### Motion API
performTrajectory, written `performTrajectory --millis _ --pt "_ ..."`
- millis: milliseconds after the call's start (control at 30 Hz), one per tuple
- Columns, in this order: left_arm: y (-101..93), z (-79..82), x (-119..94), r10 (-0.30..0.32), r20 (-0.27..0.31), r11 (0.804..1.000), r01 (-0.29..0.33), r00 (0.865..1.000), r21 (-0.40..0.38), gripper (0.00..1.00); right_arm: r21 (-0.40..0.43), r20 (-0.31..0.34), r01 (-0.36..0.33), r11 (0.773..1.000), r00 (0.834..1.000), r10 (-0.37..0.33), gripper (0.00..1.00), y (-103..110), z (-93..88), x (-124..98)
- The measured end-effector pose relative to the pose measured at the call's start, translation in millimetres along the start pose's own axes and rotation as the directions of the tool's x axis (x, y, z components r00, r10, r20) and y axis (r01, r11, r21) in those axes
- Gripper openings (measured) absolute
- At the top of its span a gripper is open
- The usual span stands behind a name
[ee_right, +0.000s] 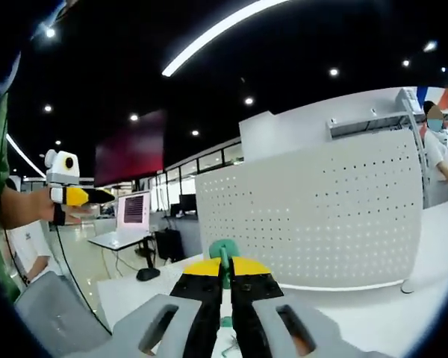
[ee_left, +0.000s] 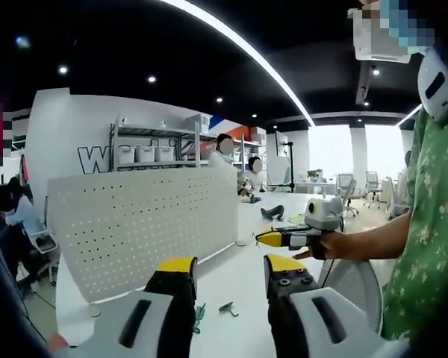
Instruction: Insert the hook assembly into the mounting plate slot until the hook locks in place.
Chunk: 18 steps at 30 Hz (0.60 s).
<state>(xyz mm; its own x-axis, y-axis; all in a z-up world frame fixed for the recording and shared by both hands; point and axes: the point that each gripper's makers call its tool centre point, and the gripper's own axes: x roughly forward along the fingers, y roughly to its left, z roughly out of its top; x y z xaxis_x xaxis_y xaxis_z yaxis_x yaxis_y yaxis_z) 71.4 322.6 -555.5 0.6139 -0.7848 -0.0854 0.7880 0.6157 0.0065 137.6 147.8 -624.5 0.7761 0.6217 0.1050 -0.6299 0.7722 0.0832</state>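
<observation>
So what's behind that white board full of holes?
Behind the pegboard, metal shelving with white bins rises over its top edge, and a person stands past its end. Whatever sits lower behind it is hidden.

Left tool jaws apart; right tool jaws together.

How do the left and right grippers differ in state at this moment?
The left gripper is open, with a clear gap between its fingers, while the right gripper is shut. The left gripper holds nothing; the right gripper is clamped on a green hook that sticks up between its fingers. Two more green hooks lie on the table beyond the left gripper. Both have yellow-tipped black fingers and face the white pegboard.
</observation>
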Motion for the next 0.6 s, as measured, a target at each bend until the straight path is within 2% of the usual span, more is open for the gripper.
performTrajectory --millis 233,467,600 --pt "4.2 -1.1 -8.5 0.006 -0.002 1.0 -0.006 1.0 0.0 0.38 0.008 -0.003 0.023 1.0 1.0 -0.023 0.02 -5.5 -1.4 -5.8" --pt "16.3 -3.2 -19.3 0.027 -0.002 1.0 -0.027 1.0 -0.014 0.39 0.018 -0.005 0.035 0.999 0.999 -0.035 0.02 -8.7 -2.9 -8.8" --pt "16.5 -2.3 -20.8 0.029 -0.01 1.0 -0.029 1.0 0.004 0.38 0.016 -0.005 0.038 0.999 0.999 -0.038 0.02 -9.3 -3.3 -11.3"
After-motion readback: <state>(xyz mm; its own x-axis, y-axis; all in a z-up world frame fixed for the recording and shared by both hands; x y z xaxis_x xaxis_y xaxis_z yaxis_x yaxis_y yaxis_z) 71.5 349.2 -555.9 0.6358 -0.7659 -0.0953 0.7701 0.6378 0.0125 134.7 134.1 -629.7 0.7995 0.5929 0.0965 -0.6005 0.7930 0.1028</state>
